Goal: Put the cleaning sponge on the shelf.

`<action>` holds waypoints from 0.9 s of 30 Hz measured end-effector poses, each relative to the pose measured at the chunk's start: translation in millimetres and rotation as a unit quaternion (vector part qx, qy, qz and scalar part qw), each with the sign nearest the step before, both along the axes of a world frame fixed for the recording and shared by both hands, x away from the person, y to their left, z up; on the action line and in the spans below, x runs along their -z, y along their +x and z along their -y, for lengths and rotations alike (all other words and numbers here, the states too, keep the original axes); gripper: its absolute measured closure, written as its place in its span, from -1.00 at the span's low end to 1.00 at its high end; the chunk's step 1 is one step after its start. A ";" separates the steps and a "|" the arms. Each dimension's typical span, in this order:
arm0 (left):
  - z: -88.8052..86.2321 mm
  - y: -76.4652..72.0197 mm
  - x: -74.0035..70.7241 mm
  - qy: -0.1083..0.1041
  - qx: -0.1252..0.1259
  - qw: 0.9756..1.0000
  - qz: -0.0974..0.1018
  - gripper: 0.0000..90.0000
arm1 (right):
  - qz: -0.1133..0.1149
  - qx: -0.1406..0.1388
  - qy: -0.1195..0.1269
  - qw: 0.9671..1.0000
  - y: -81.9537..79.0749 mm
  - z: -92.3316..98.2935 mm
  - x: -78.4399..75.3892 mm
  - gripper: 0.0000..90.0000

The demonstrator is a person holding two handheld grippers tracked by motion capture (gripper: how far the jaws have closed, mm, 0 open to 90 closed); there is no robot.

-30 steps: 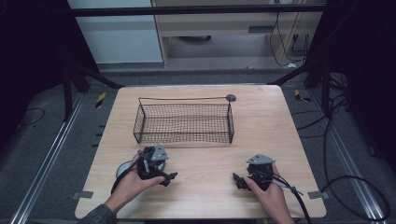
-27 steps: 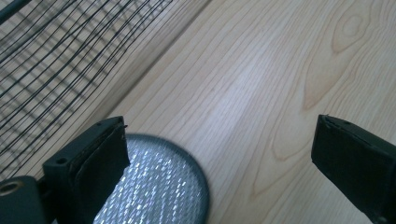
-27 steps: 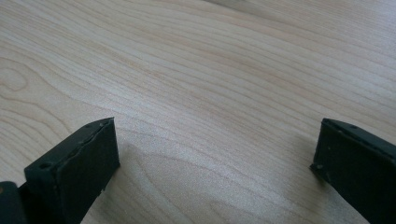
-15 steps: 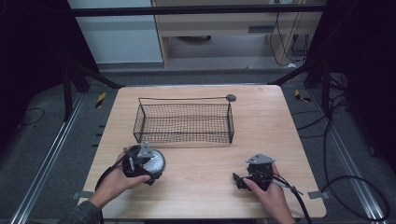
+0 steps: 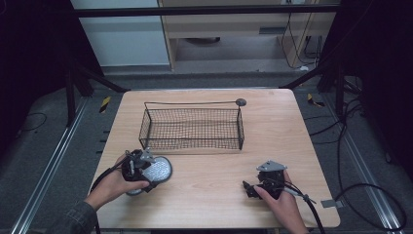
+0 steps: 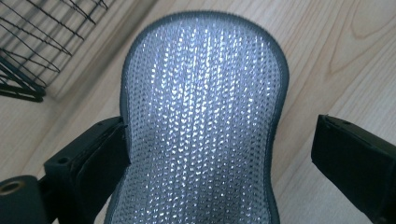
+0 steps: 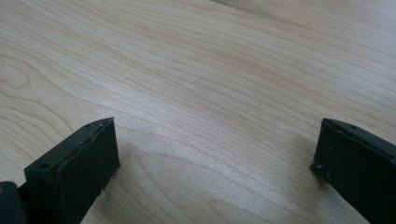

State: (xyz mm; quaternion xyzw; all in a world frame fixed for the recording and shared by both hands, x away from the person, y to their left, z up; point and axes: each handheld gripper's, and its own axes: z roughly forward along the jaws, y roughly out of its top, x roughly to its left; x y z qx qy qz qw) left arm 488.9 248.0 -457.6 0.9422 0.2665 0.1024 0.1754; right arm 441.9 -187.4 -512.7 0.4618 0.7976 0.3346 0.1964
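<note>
The pad [image 6: 201, 121] looks light, soft and floppy; grip its near edge. Left gripper [image 5: 141, 168] jaws spread around it, right gripper [image 5: 258, 187] jaws spread, empty.

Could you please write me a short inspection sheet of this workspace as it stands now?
Surface: wooden table, bare at the front.
Job's things: silver scrubber between the left gripper's jaws; wire basket with nothing in it, behind.
Clutter: nothing seen.
Grippers: left gripper open, one jaw touching the scrubber; right gripper open, low over bare wood.
Cables: one cable trails from the right gripper; more lie on the floor.
Surroundings: dark frame, floor rails, cabinet behind.
</note>
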 end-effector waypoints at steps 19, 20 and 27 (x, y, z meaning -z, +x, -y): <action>-1.7 11.1 -0.9 0.042 0.010 0.999 -0.032 -0.92 | -0.001 -0.002 -0.001 1.000 -0.2 0.2 -0.2 -0.99; -1.7 11.1 -0.9 0.042 0.010 0.999 -0.032 -0.92 | -0.001 -0.002 -0.001 1.000 -0.2 0.2 -0.2 -0.99; -1.2 13.5 0.9 0.042 0.012 0.998 -0.039 -0.92 | -0.001 -0.003 0.000 1.000 -0.1 0.2 -0.2 -0.99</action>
